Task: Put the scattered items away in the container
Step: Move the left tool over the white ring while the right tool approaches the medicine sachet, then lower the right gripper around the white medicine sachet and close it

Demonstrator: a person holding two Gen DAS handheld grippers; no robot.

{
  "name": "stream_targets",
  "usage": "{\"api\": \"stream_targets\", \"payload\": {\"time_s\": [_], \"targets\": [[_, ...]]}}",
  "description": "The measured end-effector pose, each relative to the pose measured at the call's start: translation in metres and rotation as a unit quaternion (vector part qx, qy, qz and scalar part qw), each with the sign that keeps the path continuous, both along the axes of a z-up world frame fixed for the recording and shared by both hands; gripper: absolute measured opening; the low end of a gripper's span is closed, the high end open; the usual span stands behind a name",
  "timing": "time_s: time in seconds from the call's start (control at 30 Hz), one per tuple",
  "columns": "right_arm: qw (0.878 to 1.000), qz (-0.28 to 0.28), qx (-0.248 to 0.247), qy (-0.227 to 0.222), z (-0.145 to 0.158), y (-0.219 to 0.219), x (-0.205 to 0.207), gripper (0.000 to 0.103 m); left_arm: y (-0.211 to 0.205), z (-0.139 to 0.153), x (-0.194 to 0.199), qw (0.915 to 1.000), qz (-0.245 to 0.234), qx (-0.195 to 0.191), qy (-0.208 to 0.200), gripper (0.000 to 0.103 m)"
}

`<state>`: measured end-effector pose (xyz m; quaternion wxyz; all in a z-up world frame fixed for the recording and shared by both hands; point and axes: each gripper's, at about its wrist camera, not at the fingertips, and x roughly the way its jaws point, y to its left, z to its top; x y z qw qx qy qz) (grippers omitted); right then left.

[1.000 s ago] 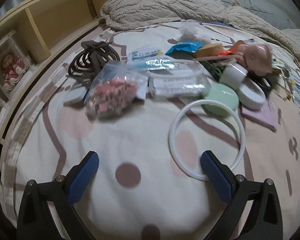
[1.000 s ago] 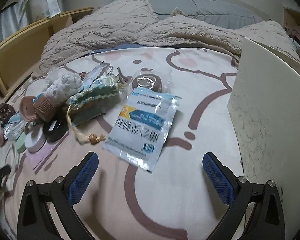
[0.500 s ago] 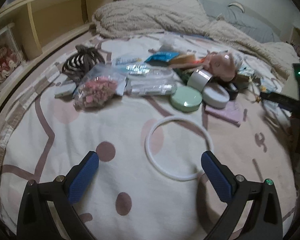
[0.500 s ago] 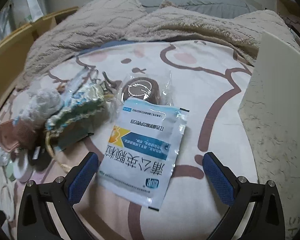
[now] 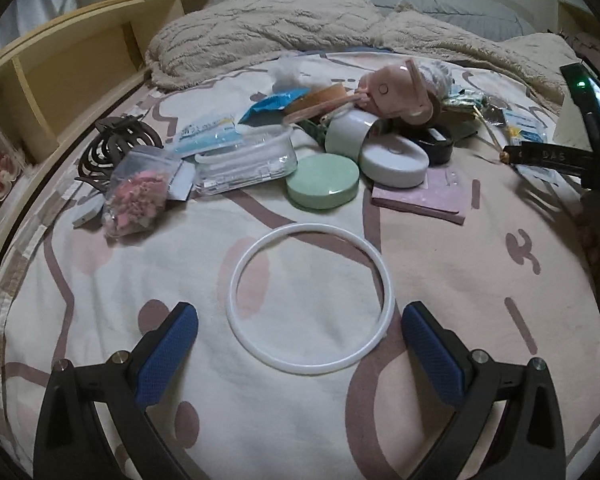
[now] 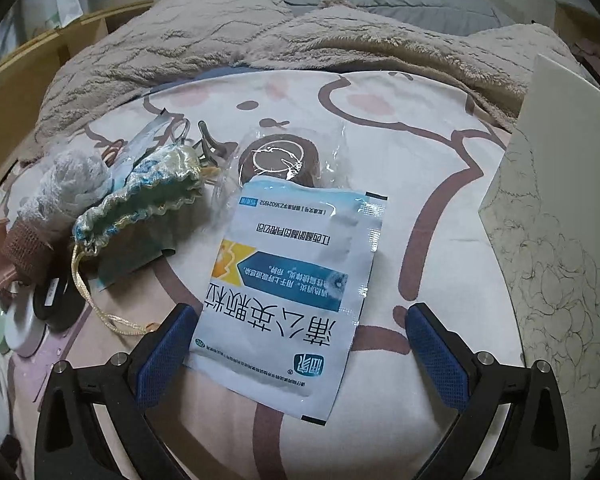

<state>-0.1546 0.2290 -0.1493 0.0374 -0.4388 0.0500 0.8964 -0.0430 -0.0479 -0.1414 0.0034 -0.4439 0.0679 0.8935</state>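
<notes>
A white ring lies flat on the bedsheet, just ahead of my open left gripper, whose blue pads flank its near edge. Behind it sit a green round tin, a white round tin, a clear case, a bag of pink bits and a pink gadget. In the right wrist view a blue-and-white sachet lies between the fingers of my open right gripper. The white container stands at the right edge.
A wooden shelf unit runs along the left side. A fluffy beige blanket is bunched at the head of the bed. A drawstring pouch and a bagged brown roll lie beyond the sachet. A brown hair claw rests near the shelf.
The left gripper has drawn back and shifted right, so the white ring now sits centred between its fingers. The right gripper has moved closer over the sachet.
</notes>
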Motion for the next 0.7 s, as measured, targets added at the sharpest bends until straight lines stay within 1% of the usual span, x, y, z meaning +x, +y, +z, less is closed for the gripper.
{"api": "stream_targets", "payload": {"time_s": [0.1, 0.17, 0.2, 0.27, 0.33, 0.5, 0.7], "targets": [[1.0, -0.001, -0.008, 0.007, 0.001, 0.002, 0.002, 0.102, -0.001, -0.003, -0.001, 1.0, 0.001, 0.006, -0.007, 0.103], [1.0, -0.008, -0.005, 0.013, 0.002, 0.002, 0.004, 0.093, -0.001, -0.005, -0.002, 0.9999, 0.003, 0.008, -0.012, 0.103], [1.0, -0.011, -0.003, 0.017, 0.003, 0.003, 0.005, 0.091, -0.001, -0.005, -0.002, 0.9999, 0.004, 0.008, -0.013, 0.103], [1.0, -0.017, 0.0, 0.023, 0.004, 0.003, 0.008, 0.076, 0.0, -0.006, -0.002, 0.9999, 0.004, 0.007, -0.013, 0.103], [0.999, -0.021, 0.002, 0.029, 0.006, 0.004, 0.011, 0.067, -0.001, -0.006, -0.003, 0.9998, 0.004, 0.01, -0.015, 0.103], [1.0, -0.009, 0.006, 0.029, 0.006, 0.001, 0.017, 0.065, -0.001, -0.007, -0.003, 0.9998, 0.004, 0.014, -0.016, 0.103], [0.999, 0.019, 0.031, 0.02, 0.006, -0.013, 0.039, 0.065, -0.002, -0.006, -0.004, 0.9997, 0.004, 0.016, -0.017, 0.103]]}}
